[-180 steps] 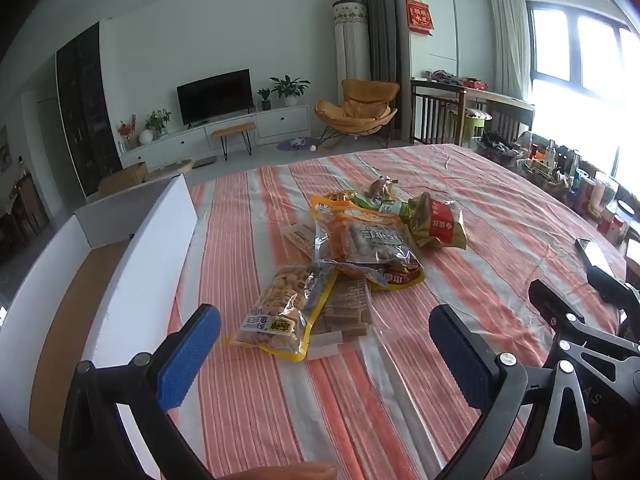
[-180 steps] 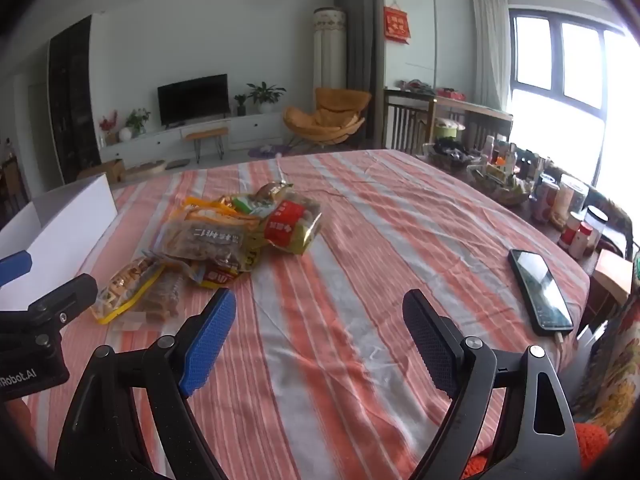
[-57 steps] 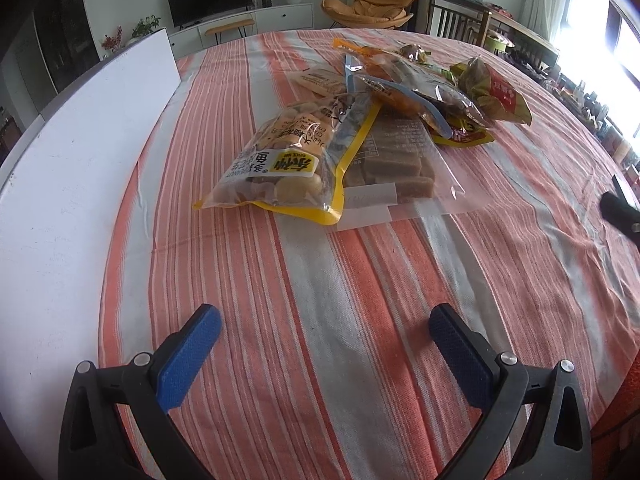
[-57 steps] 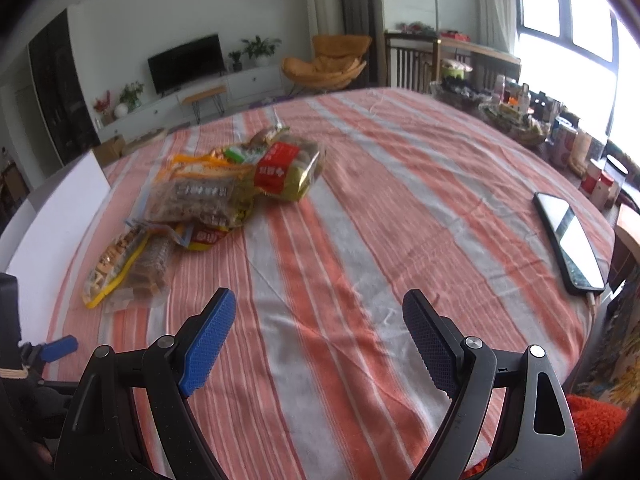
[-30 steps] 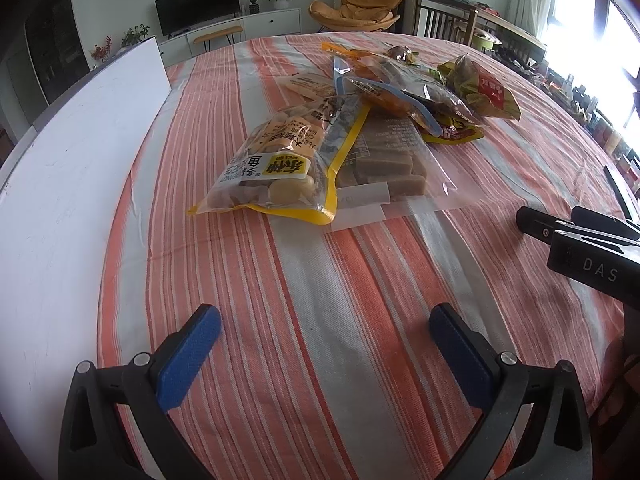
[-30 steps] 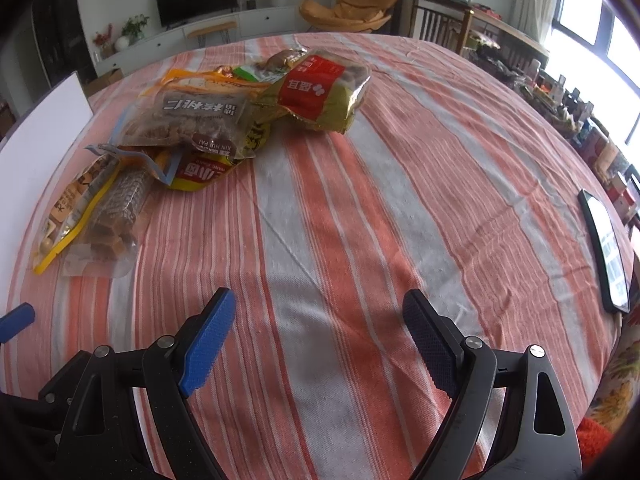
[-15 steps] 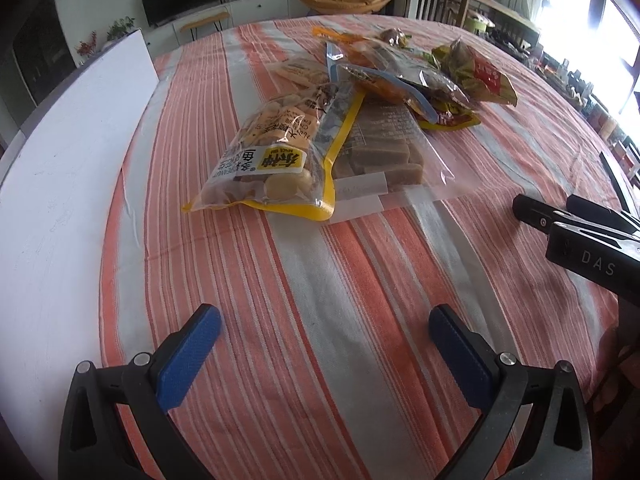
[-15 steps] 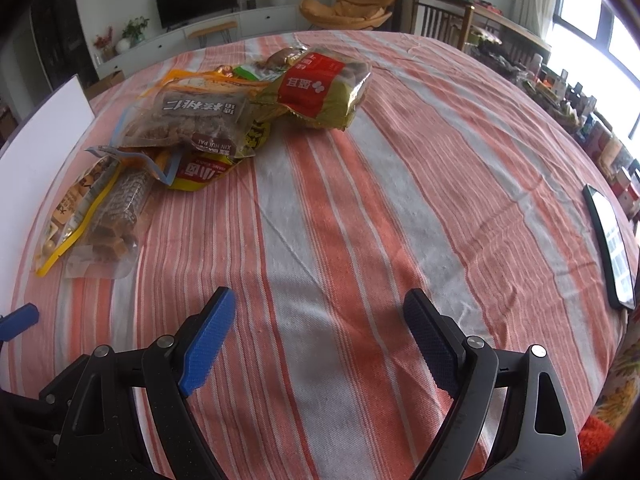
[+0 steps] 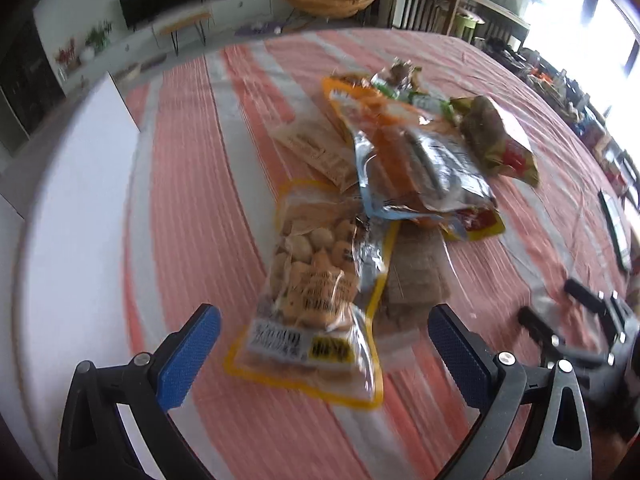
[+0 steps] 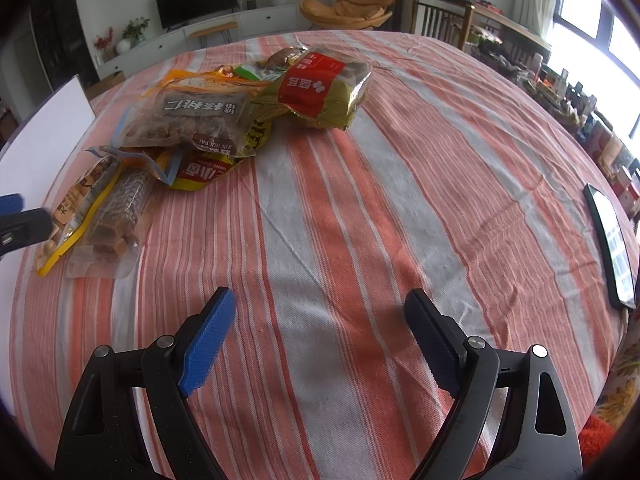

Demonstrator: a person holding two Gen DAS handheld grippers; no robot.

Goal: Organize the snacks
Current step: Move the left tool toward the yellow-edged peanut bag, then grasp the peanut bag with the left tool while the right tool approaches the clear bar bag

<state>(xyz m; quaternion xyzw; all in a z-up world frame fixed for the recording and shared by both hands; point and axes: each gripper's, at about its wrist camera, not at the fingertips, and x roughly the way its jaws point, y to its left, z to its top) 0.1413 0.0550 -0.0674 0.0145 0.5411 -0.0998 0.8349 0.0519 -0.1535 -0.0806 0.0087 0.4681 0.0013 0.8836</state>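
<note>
1. Yellow-bordered clear biscuit bag (image 9: 316, 300) lies flat on the striped table (image 10: 420, 168), nearest item of the snack pile, its near end between the open jaws of the left gripper (image 9: 324, 344); nothing clamped.
2. Judgement: step in hand is the first pick. Best to come down over the bag's near sealed edge and pinch the film, not the biscuits, avoiding the clear bag of brown cubes (image 9: 416, 276) tucked just beside it.
3. Right gripper (image 10: 320, 332) hovers over bare cloth, jaws apart, well apart from the pile.
4. Left view only: a flat beige packet (image 9: 316, 150) behind the pile; white box wall (image 9: 80, 208) alongside.
5. Right view only: red-and-gold bag (image 10: 320, 88) label, walnut bag (image 10: 192, 120), phone (image 10: 612, 240) at the table's edge.
</note>
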